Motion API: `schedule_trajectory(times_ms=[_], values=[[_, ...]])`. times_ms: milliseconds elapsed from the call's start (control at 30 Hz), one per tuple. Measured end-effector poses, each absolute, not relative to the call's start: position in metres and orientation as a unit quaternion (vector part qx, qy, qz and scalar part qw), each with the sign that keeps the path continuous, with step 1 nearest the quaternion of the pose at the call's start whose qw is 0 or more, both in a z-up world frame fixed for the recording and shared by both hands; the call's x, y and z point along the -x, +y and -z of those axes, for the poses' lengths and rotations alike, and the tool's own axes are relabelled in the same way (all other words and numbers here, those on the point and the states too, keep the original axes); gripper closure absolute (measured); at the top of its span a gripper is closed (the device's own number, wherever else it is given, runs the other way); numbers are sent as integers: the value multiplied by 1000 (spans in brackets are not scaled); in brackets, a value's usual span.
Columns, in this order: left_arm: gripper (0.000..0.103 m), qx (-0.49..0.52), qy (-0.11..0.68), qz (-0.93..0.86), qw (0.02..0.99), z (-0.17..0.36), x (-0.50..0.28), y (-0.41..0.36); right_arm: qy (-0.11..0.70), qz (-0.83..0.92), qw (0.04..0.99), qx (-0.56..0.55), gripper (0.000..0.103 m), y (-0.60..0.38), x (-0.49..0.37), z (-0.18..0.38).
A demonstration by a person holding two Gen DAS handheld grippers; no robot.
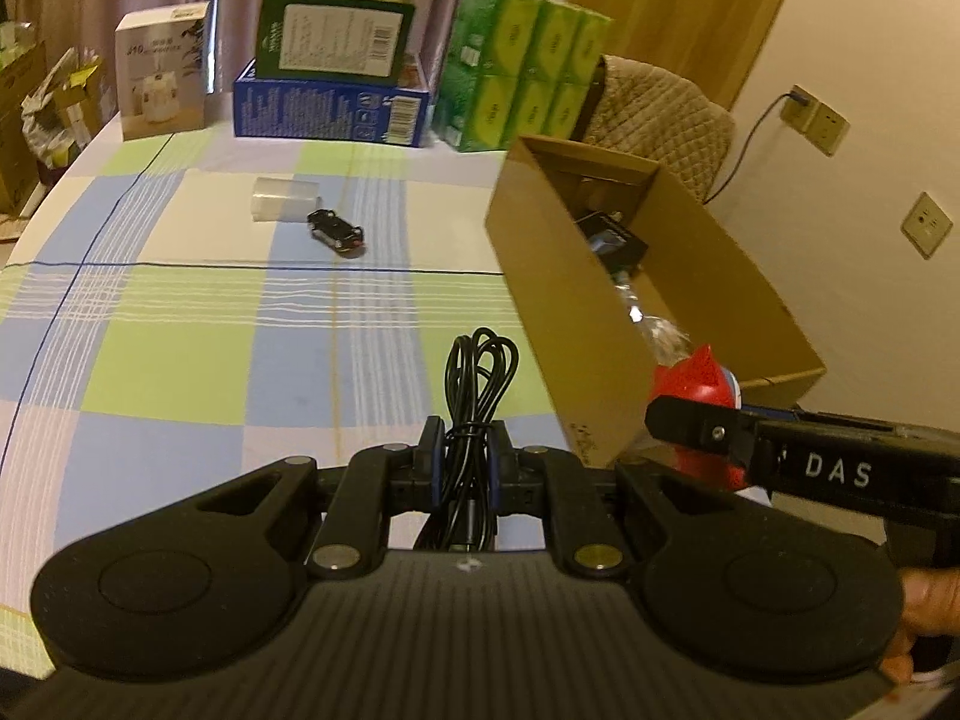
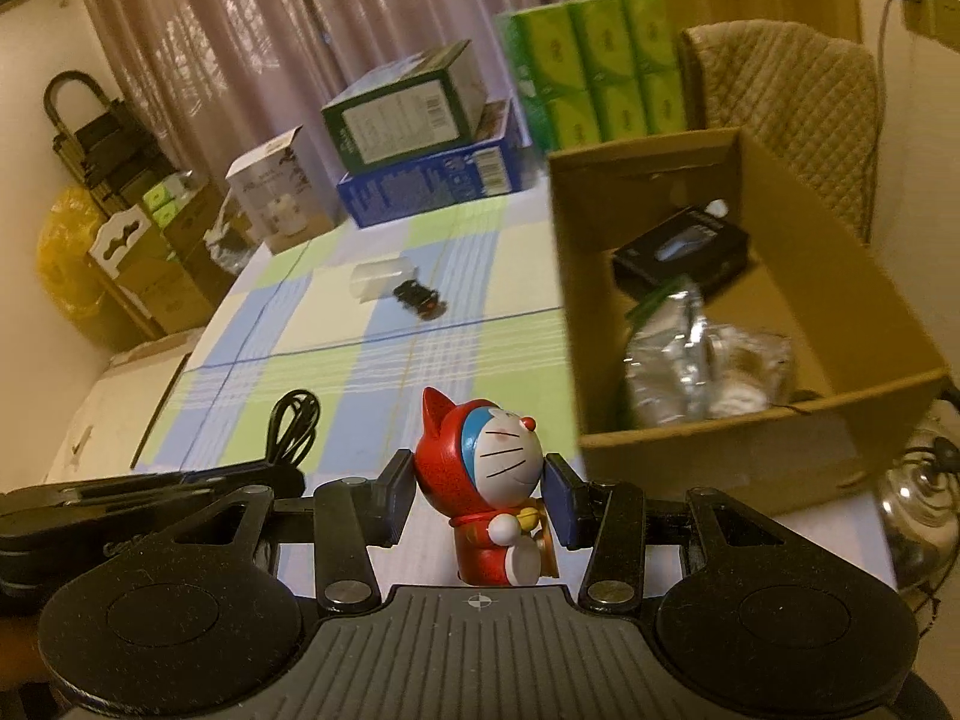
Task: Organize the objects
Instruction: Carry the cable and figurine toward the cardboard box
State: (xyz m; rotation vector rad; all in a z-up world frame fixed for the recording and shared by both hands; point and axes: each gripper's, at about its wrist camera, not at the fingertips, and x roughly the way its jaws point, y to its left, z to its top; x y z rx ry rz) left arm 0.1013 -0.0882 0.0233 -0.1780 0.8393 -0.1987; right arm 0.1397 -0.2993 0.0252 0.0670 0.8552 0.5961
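- Black cable (image 1: pixel 474 420), coiled in a bundle, is pinched between the pads of the left tongs (image 1: pixel 467 456), its loops sticking out ahead over the checked cloth of the tabletop (image 1: pixel 180 312).
- The right tongs (image 2: pixel 480 501) are clenched on a red-hooded cat figurine (image 2: pixel 492 480), which stands upright with its blue-and-white face turned toward the right finger.
- The two tongs are side by side near the tabletop's near edge, the figurine close to the near corner of the open cardboard box (image 1: pixel 540 276).
- Inside the box lie a dark small carton (image 2: pixel 684 252) and crinkled clear plastic packaging (image 2: pixel 696 360).
- A black toy car (image 1: pixel 336 231) sits farther out on the cloth, just beside a translucent container (image 1: pixel 282 198) lying on its side.
- Along the far edge stand stacked boxes (image 1: pixel 330 84) and green tissue packs (image 1: pixel 522 66).
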Motion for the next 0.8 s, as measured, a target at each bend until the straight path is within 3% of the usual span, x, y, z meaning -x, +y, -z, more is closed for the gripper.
schedule_trajectory(times_ms=[800], values=[[93, 57, 390, 132, 909, -49, -89, -154, 382, -224, 895, -54, 61, -381, -138, -47]])
